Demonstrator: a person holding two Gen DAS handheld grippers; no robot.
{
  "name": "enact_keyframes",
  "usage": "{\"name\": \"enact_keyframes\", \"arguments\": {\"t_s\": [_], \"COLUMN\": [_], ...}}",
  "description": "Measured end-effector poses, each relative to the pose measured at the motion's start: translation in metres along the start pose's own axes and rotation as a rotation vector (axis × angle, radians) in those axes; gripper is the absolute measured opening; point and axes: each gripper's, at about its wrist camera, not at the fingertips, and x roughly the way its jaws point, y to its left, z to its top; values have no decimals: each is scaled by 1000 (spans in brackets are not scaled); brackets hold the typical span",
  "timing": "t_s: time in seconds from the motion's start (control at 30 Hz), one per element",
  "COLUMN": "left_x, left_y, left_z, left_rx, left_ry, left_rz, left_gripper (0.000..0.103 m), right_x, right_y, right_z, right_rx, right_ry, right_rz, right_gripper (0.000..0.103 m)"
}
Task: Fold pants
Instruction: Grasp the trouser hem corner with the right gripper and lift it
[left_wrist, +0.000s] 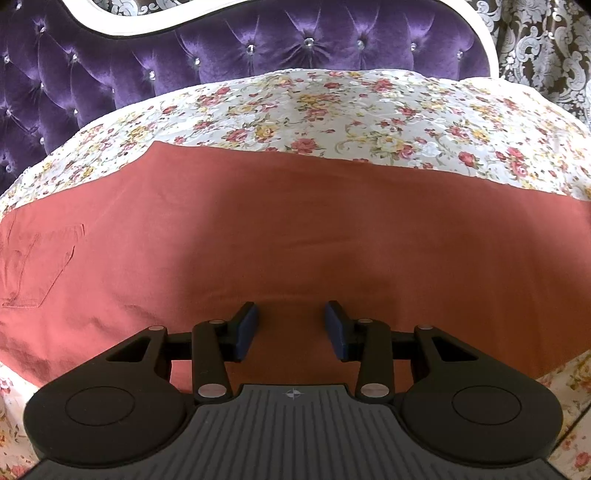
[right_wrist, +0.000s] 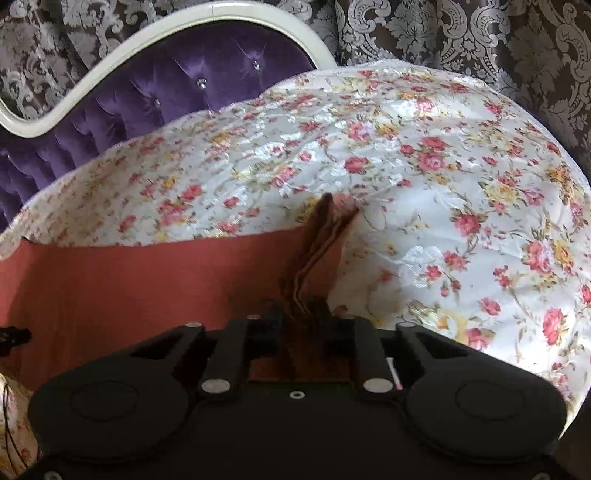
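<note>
Rust-coloured pants (left_wrist: 280, 236) lie flat on the floral bedspread (left_wrist: 369, 110); left tongs (left_wrist: 291, 328) hover spread above them, right tongs (right_wrist: 299, 314) pinch the bunched hem, whose layers may slip out if lifted unevenly.

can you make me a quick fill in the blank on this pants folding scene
1. The pants lying on the bed are ____ in colour.
2. The headboard is tufted ____ velvet.
3. The bedspread carries a ____ print.
4. The right gripper has its jaws closed on the pants' ____.

Missing words: rust red; purple; floral; hem end
</note>
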Motion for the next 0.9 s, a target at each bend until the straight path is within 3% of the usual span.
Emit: {"name": "enact_keyframes", "arguments": {"t_s": [0.5, 0.67, 0.9], "left_x": [-7, -18, -21], "left_y": [3, -10, -46], "left_z": [0, 9, 19], "left_rx": [-58, -73, -8], "left_ry": [-21, -59, -94], "left_rz": [-8, -74, -166], "left_gripper": [37, 37, 37], "right_x": [-50, -52, -56], "right_y": [20, 19, 21], "right_z": [9, 7, 13], "right_rx": [95, 109, 107], "right_ry": [-161, -159, -155], "right_rz": [174, 166, 147], "right_gripper": [18, 18, 18]}}
